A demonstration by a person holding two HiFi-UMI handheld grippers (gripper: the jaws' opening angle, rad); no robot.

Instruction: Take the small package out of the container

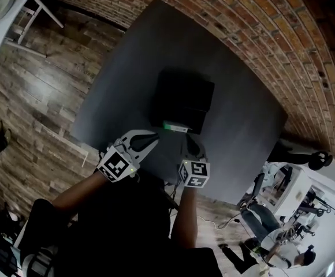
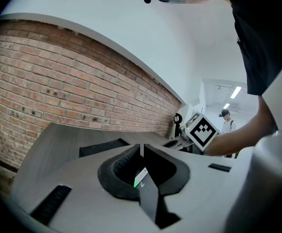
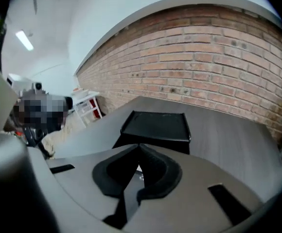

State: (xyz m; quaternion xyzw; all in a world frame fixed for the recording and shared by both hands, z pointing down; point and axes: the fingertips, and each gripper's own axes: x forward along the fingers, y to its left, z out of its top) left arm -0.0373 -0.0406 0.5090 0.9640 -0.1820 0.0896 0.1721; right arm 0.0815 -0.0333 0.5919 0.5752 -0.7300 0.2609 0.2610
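The head view was dim and underexposed, the black container (image 1: 182, 100) nearly featureless on the grey tabletop (image 1: 121, 79). Fisheye distortion bent the brick wall (image 1: 242, 22) at the edges. Both gripper views were brighter, with soft foregrounds and glaring ceiling strip lights (image 2: 236, 92).

Lab-like room: brick wall (image 1: 242, 22), equipment (image 1: 271, 215).

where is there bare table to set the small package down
Bare table lies left of the container and between it and the brick wall. Crowded only at the near edge, where left gripper and right gripper pinch the small package.
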